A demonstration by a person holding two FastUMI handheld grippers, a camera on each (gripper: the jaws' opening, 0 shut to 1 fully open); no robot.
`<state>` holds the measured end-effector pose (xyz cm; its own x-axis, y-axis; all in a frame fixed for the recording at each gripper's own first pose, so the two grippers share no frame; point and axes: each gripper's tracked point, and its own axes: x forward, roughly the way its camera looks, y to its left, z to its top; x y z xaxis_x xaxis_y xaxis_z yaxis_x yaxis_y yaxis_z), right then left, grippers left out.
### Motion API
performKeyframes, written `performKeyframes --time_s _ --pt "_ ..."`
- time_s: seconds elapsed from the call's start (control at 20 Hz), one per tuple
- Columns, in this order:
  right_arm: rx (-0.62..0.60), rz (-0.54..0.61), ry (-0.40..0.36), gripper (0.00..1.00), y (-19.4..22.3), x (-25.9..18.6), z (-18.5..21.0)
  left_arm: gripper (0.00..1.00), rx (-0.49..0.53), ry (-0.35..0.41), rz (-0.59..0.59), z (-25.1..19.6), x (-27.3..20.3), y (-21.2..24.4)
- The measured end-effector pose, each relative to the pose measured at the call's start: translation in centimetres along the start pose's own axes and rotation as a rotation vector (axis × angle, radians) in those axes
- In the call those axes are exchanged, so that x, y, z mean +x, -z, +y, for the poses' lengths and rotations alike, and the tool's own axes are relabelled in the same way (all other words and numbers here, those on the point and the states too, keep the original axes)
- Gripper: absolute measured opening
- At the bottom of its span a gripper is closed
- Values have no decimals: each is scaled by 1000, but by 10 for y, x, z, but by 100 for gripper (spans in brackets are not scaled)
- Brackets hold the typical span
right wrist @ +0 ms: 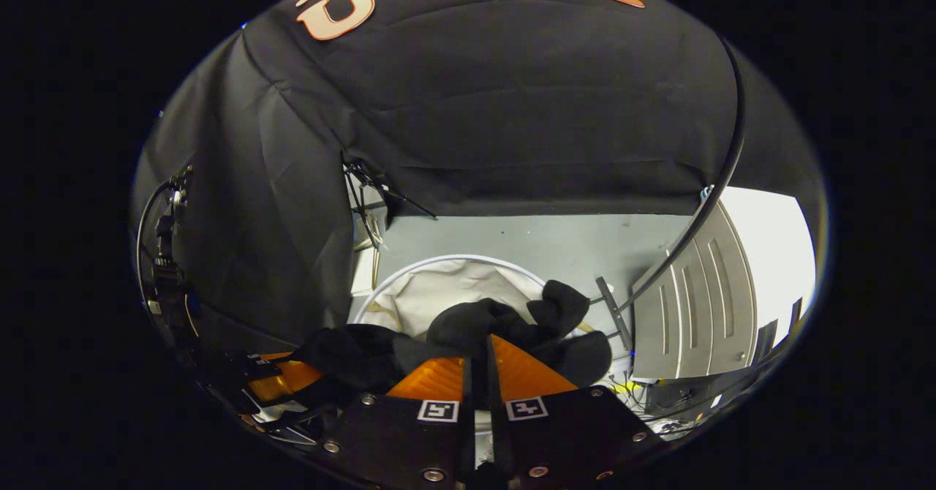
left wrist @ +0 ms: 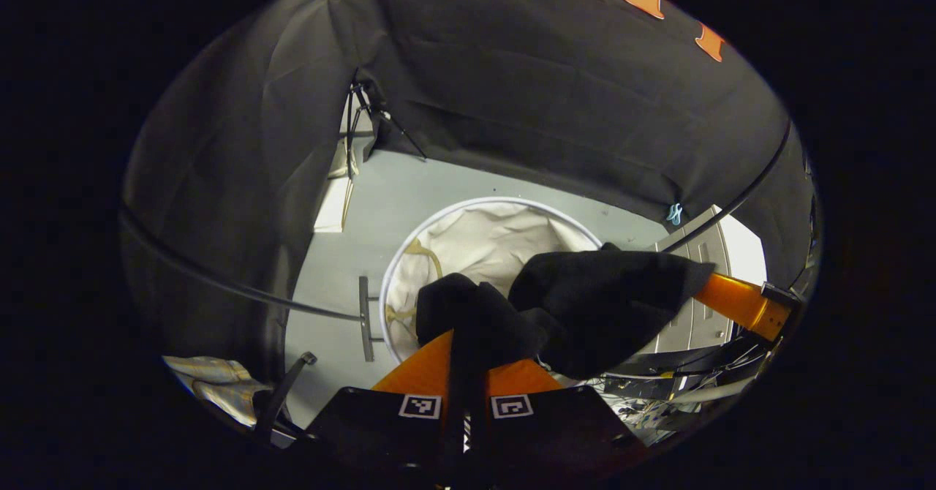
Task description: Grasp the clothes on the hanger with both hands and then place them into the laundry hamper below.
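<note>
1. In the left gripper view, the left tongs (left wrist: 468,351) are pinching one bunched end of the soft black cloth garment (left wrist: 585,307), with the fingers pressed together on the fold. The garment is hanging in the air above the near rim of the round white fabric laundry hamper (left wrist: 475,245), which is standing on the grey floor (left wrist: 409,183). To do this step well, both ends should probably be carried farther over the hamper's opening and lowered before letting go, so nothing drapes over the rim.
2. This view is also showing the right tongs (left wrist: 738,301) at the far right, buried in the garment's other end.
3. In the right gripper view, the right tongs (right wrist: 479,362) are clamping the garment (right wrist: 504,322) too, just over the hamper (right wrist: 439,285). This view is adding a grey panelled cabinet (right wrist: 695,314) on the right.
</note>
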<state>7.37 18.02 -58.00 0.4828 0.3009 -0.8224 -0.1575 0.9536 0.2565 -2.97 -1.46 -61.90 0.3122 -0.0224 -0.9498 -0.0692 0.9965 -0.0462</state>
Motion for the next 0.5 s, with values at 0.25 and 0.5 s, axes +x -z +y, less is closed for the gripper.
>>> performKeyframes --time_s 0.25,0.5 --pt "-2 -11 15 13 -5 -8 -8 19 -22 12 -19 -3 -9 -12" --pt "5 -6 15 28 -4 -21 -7 35 -10 9 -70 -6 -32 -33"
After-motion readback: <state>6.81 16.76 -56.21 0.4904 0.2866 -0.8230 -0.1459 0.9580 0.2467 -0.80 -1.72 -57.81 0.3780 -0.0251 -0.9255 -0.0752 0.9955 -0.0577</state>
